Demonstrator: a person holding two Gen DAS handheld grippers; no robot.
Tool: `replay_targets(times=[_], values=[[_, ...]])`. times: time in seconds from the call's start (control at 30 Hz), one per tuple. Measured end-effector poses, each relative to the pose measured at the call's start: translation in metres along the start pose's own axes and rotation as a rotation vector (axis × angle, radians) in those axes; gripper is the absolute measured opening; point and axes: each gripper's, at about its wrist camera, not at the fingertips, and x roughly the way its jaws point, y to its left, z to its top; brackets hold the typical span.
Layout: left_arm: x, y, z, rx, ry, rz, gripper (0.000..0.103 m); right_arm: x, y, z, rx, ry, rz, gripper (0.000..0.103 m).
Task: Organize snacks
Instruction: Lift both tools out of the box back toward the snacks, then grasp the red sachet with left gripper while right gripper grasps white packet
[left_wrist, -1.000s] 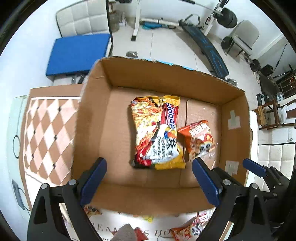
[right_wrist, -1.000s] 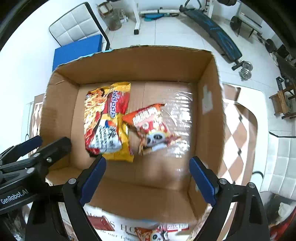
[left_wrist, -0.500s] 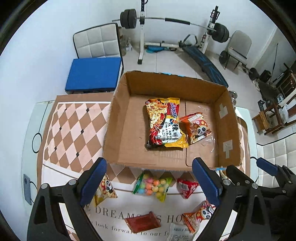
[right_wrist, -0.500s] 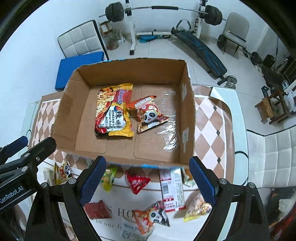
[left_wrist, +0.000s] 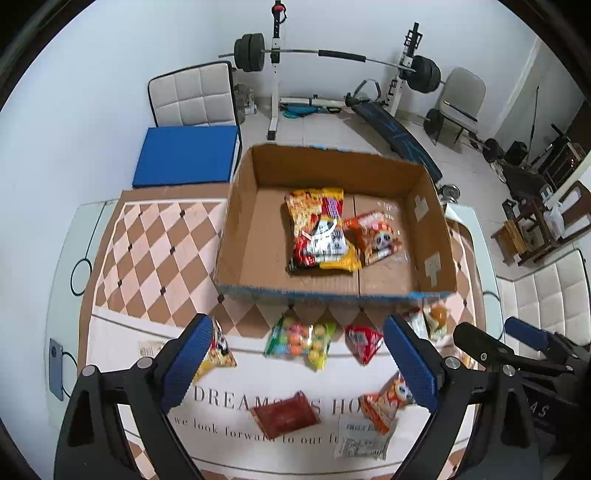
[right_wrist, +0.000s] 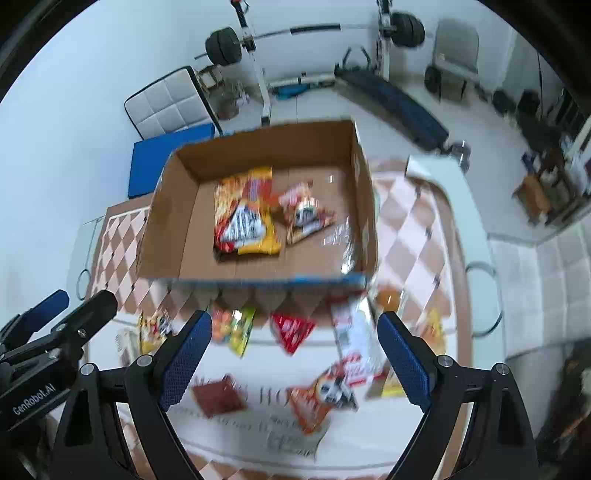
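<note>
Cardboard box with two packs inside, loose snacks in front, both tongs wide and empty.

Left wrist view: left tongs (left_wrist: 297, 363) spread wide, nothing between the blue pads. Cardboard box (left_wrist: 236, 236) sits toward the far edge of the table (left_wrist: 159, 236); inside lie a yellow-red noodle pack (left_wrist: 319, 229) and, just beside it, an orange panda snack bag (left_wrist: 376, 236). Between box and near edge, on the white mat: candy bag (left_wrist: 301, 341), red packet (left_wrist: 364, 341), dark red sachet (left_wrist: 284, 415), white packet (left_wrist: 362, 437). Right tongs (left_wrist: 517, 339) show at the right margin.
Right wrist view, blurred: right tongs (right_wrist: 295, 363) also wide, empty. Same box (right_wrist: 162, 229), noodle pack (right_wrist: 245, 218), panda bag (right_wrist: 304, 214). Loose packs near the table's front edge; a long red-white packet (right_wrist: 352, 343) near the right pad.
</note>
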Motion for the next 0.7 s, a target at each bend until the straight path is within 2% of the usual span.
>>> replay_targets(times=[0.17,0.3,0.4,0.5,0.6,0.7], values=[[0.024,0.01,-0.036,0.032,0.076,0.033,0.094,0.029,-0.031,-0.043,0.118,0.135,0.045,0.093],[0.066,0.013,-0.073,0.113,0.214,0.048,0.094,0.072,-0.05,-0.087,0.204,0.295,0.072,0.093],[0.1,0.007,-0.098,0.226,0.307,0.068,0.094,0.097,-0.05,-0.116,0.155,0.369,0.042,0.093],[0.133,-0.005,-0.12,0.384,0.371,0.111,0.094,0.122,-0.044,-0.139,0.075,0.453,0.032,0.093],[0.161,-0.018,-0.139,0.522,0.414,0.132,0.094,0.135,-0.04,-0.15,0.012,0.483,0.007,0.093],[0.183,-0.027,-0.151,0.617,0.457,0.139,0.094,0.145,-0.037,-0.156,-0.038,0.516,0.018,0.093]])
